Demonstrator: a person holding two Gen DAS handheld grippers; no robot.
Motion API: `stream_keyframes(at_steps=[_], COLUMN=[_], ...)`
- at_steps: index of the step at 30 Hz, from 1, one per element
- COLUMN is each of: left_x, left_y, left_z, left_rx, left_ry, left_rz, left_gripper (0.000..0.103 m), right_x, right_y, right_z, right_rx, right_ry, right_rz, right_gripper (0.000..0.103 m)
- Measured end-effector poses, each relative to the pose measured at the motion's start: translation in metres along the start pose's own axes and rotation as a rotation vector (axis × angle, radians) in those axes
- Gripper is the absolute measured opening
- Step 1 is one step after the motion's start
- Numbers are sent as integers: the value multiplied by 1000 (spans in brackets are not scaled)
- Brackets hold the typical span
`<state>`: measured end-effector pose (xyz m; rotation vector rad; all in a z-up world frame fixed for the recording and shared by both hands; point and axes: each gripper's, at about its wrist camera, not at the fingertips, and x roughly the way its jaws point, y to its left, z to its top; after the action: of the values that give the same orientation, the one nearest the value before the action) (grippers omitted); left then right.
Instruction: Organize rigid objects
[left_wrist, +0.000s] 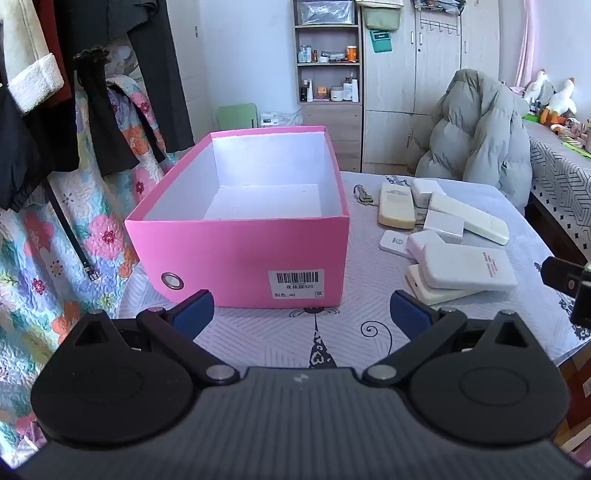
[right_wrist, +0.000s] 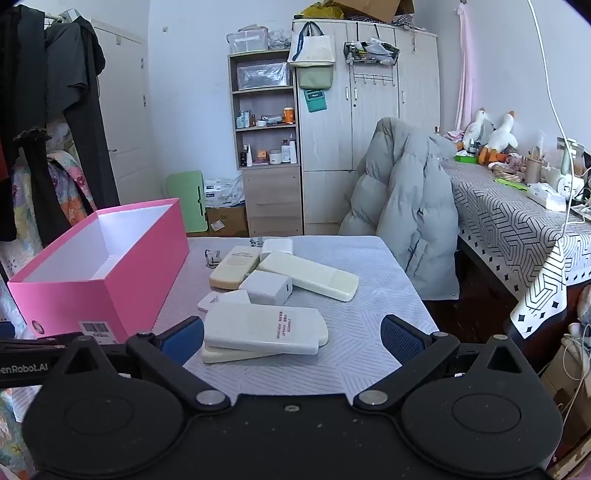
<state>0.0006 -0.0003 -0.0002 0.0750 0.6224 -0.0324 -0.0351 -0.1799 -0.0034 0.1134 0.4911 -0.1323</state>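
Both my grippers stand spread wide and hold nothing. The left gripper faces the short end of the pink box, which is empty. The right gripper hovers over the near end of the pile of white remotes and small chargers, just right of the box on the table. They look stiff, light, smooth, likely slippery plastic. Best hold: across the top remote's narrow width, mid-length, lifting it clear of the one beneath.
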Motion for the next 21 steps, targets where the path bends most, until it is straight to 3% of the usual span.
stream_keyframes(at_steps=[13, 21], left_x=[5, 3], left_y=[0, 1], left_z=[-3, -7], left_rx=[3, -1], left_ry=[6, -39], left_rz=[-6, 23], left_gripper=[103, 103], right_x=[-1, 3], right_y=[-6, 0], right_z=[-5, -3], right_rx=[3, 6], right_ry=[4, 15], right_rz=[4, -2], right_gripper=[103, 103])
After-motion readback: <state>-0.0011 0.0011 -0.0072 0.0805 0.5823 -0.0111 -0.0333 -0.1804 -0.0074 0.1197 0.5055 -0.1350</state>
